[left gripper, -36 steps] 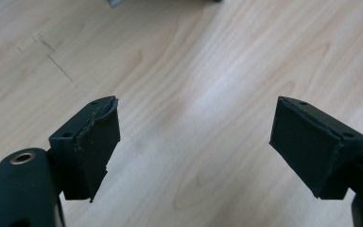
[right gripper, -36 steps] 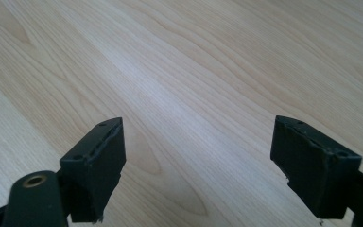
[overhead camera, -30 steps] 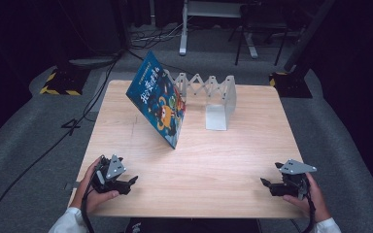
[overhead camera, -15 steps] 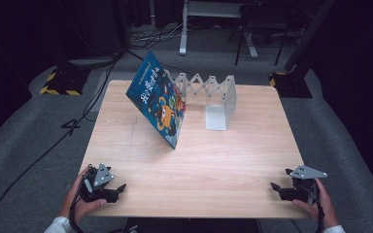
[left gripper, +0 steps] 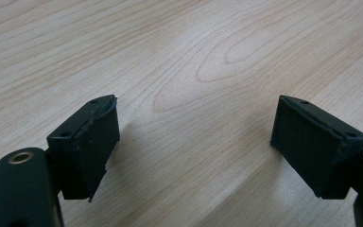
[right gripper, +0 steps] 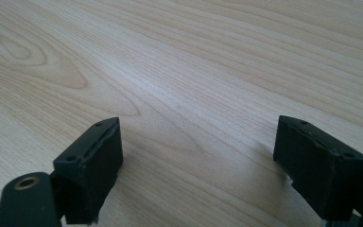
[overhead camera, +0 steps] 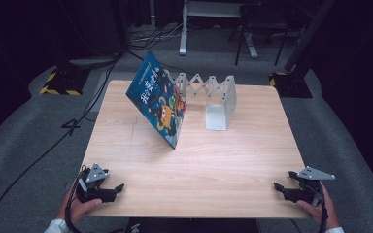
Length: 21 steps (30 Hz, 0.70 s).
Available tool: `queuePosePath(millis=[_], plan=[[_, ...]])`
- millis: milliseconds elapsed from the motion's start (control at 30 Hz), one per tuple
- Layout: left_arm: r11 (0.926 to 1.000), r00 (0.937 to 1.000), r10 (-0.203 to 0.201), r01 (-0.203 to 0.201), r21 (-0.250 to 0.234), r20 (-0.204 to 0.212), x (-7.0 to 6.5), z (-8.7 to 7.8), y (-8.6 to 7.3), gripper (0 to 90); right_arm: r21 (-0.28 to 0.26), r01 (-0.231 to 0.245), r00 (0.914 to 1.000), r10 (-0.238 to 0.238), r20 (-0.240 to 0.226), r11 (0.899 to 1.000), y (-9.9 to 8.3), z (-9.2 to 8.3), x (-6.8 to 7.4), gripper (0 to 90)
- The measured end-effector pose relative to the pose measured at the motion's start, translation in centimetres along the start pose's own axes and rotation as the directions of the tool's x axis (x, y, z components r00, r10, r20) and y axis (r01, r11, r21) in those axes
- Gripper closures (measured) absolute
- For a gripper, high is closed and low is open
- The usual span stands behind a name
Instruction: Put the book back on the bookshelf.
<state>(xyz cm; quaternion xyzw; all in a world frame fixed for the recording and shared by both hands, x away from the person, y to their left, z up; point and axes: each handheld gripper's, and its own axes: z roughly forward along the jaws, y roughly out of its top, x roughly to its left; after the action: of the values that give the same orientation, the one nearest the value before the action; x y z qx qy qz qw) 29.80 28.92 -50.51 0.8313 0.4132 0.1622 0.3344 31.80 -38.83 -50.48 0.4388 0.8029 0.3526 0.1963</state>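
Note:
A blue picture book (overhead camera: 159, 103) leans tilted against a white folding book rack (overhead camera: 212, 94) at the back middle of the wooden table (overhead camera: 223, 160). My left gripper (overhead camera: 112, 189) rests at the table's near left corner, held by a hand, its jaws wide apart with bare wood between them (left gripper: 194, 137). At the near right corner my right gripper (overhead camera: 280, 189) lies low over the table, also open and empty (right gripper: 198, 146). Both are far from the book.
Dark floor surrounds the table, with cables (overhead camera: 53, 141) trailing at the left, a yellow-black striped block (overhead camera: 58, 85) at the back left and a metal stand's legs (overhead camera: 209, 29) behind. The table's front edge lies right under both grippers.
Both hands have drawn back toward the near edge and sunk lower onto the table, the left one to the near left corner, the right one to the near right corner. The book and rack have not moved.

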Motion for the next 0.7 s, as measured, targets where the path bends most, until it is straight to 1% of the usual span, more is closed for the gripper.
queuePosePath(millis=[133, 300, 633, 700], plan=[[1.0000, 1.0000, -0.005, 0.005, -0.001, 0.002, 0.00, 0.00, -0.02, 16.4, 0.002, -0.008, 1.0000, 0.008, 0.004, 1.000, 0.03, 0.04, 0.06, 16.1], [1.0000, 0.9999, -0.009, 0.009, 0.000, -0.007, 0.00, -0.03, -0.05, 16.4, 0.002, -0.015, 0.9998, 0.015, 0.012, 1.000, 0.04, 0.05, 0.11, 16.0], [0.9999, 0.9999, -0.015, 0.015, 0.000, -0.003, 0.03, 0.02, -0.02, 16.1, 0.001, -0.016, 0.9997, 0.016, 0.019, 1.000, 0.00, 0.02, 0.09, 16.0], [0.9999, 0.9999, -0.014, 0.014, -0.005, -0.009, 0.05, 0.07, -0.02, 16.0, 0.001, -0.015, 0.9997, 0.015, 0.019, 1.000, 0.00, 0.02, 0.09, 16.0]])
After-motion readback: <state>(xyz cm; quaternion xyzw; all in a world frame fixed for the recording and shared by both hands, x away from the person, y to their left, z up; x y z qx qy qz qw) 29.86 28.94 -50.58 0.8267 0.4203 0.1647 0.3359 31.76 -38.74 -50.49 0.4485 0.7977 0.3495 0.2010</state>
